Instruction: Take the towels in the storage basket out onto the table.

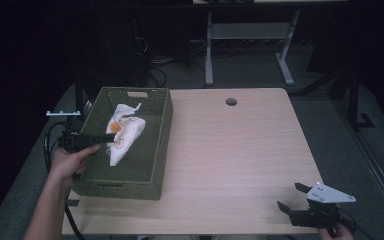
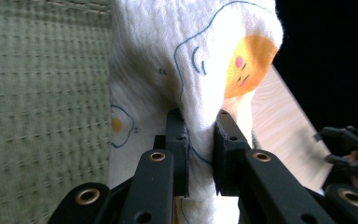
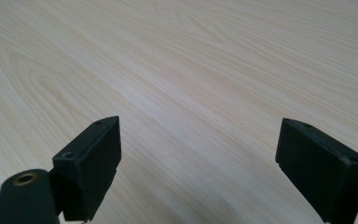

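A light wooden table (image 1: 230,150) carries an olive woven basket (image 1: 162,145) at its left side. Inside the basket hangs a white cloth printed with fried eggs (image 1: 122,132), pinched in a fold by the left gripper (image 2: 200,144), whose jaws are clamped tight on it. The right gripper (image 1: 292,197) sits near the table's front right corner, jaws spread wide with nothing between them.

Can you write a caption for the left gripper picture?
Left gripper pinches an egg-print cloth beside the green basket.
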`<act>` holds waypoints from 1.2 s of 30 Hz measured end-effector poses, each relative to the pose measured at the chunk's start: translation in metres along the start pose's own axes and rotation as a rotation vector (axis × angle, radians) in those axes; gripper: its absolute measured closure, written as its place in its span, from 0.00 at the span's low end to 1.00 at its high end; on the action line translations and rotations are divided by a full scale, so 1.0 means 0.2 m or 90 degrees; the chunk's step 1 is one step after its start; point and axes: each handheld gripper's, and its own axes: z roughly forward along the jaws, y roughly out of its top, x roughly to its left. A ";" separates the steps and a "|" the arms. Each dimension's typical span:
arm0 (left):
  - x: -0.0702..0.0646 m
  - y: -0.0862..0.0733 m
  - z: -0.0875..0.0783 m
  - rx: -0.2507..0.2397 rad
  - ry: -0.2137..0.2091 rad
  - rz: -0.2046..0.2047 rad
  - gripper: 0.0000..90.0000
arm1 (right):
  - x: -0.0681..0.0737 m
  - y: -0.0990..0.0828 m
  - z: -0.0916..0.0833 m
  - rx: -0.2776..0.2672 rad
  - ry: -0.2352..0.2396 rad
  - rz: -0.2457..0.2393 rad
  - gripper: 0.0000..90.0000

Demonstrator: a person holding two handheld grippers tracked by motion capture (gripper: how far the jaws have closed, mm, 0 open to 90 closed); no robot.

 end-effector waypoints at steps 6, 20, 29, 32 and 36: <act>0.01 -0.02 0.00 -0.022 -0.042 -0.014 0.88 | 0.00 0.00 0.01 0.002 0.003 0.001 0.15; -0.04 0.02 0.02 -0.040 -0.095 -0.003 0.88 | 0.00 0.00 0.01 0.004 0.003 -0.004 0.15; -0.11 0.06 0.05 -0.038 -0.105 0.010 0.88 | 0.00 0.00 0.01 0.002 0.005 -0.001 0.15; -0.13 0.07 0.05 -0.044 -0.107 0.011 0.88 | 0.00 0.00 0.01 0.003 0.005 -0.004 0.15; -0.17 0.09 0.07 -0.037 -0.110 0.024 0.88 | 0.01 0.00 0.01 -0.001 0.005 -0.004 0.15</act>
